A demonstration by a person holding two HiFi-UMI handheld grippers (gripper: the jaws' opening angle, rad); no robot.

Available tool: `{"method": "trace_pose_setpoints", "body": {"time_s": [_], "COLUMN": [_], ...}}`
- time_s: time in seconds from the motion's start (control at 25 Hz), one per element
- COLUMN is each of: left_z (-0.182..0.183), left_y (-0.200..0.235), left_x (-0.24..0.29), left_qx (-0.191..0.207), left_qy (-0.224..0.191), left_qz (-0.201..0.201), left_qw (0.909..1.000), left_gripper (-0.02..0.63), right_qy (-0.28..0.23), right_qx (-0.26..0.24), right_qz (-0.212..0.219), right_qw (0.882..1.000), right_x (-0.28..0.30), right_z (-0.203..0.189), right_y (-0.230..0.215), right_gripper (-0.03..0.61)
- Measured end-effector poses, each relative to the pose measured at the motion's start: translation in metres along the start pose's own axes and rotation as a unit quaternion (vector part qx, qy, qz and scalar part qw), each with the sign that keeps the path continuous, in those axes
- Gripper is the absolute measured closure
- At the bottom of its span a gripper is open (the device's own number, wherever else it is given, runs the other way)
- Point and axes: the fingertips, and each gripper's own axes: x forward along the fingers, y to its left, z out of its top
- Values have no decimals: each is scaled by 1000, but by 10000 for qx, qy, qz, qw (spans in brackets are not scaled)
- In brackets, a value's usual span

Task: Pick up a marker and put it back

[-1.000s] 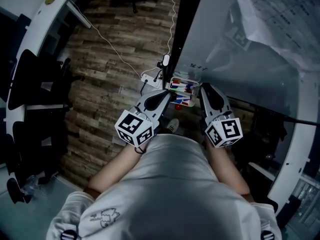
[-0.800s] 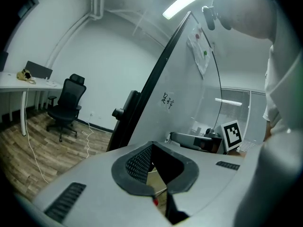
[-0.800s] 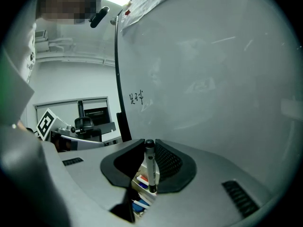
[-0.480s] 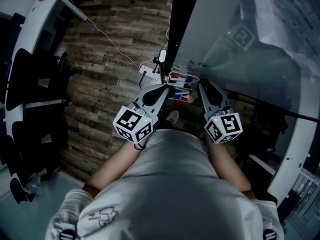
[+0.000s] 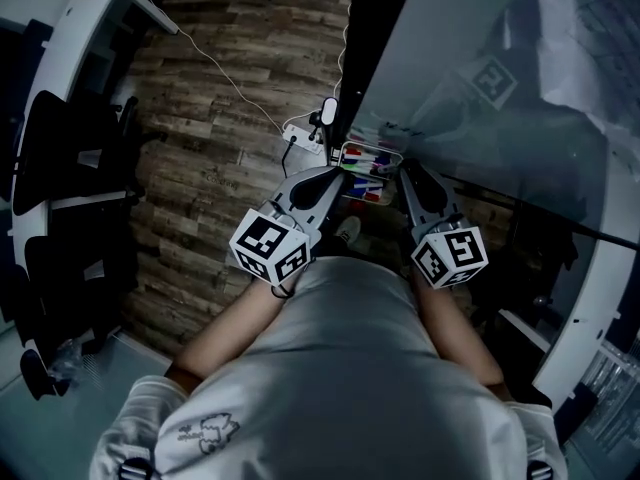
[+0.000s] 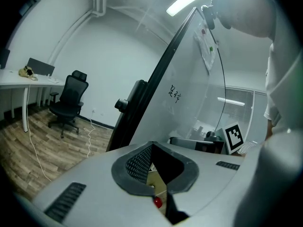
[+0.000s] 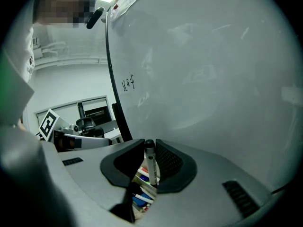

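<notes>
A clear marker tray (image 5: 352,154) with several coloured markers hangs at the foot of the whiteboard (image 5: 450,78). Both grippers point at it from just below. In the right gripper view my right gripper (image 7: 145,174) is shut on a white marker (image 7: 151,169) with a black cap, held upright between the pads above the tray's markers (image 7: 141,195). In the head view the right gripper (image 5: 409,174) sits at the tray's right end and the left gripper (image 5: 335,178) at its left end. The left gripper (image 6: 159,193) has its jaws together with nothing between them; a small red thing (image 6: 157,202) shows beneath.
A white power strip (image 5: 304,137) and a trailing cable lie on the wooden floor left of the board's black frame (image 5: 372,28). A black office chair (image 6: 67,100) and a white desk (image 6: 26,79) stand farther off. Handwriting (image 7: 128,83) marks the board.
Both grippers stay beside the tray in about the same pose. The head view has shifted slightly, so the tray and board sit a little higher in the picture.
</notes>
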Motion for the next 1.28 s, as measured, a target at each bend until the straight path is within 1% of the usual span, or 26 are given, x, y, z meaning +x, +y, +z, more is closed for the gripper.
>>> {"method": "trace_pose_setpoints", "body": {"time_s": [0.44, 0.92, 1.28], "left_z": [0, 1, 4], "left_y": [-1, -11, -26], "left_x": [4, 11, 6], "left_qx": [1, 26, 112], "left_qy": [-88, -82, -157], "left_qz": [16, -86, -168], "left_qw": [10000, 9999, 9997], "left_gripper": [609, 609, 609], "right_qy": [142, -64, -210], "right_qx": [189, 136, 75], "right_qz": [99, -113, -164], "right_qw": [9997, 9998, 9996], "right_x": [1, -13, -30], "right_z": [-11, 0, 7], "right_y": [-1, -13, -11], "right_gripper": [502, 500, 500]}}
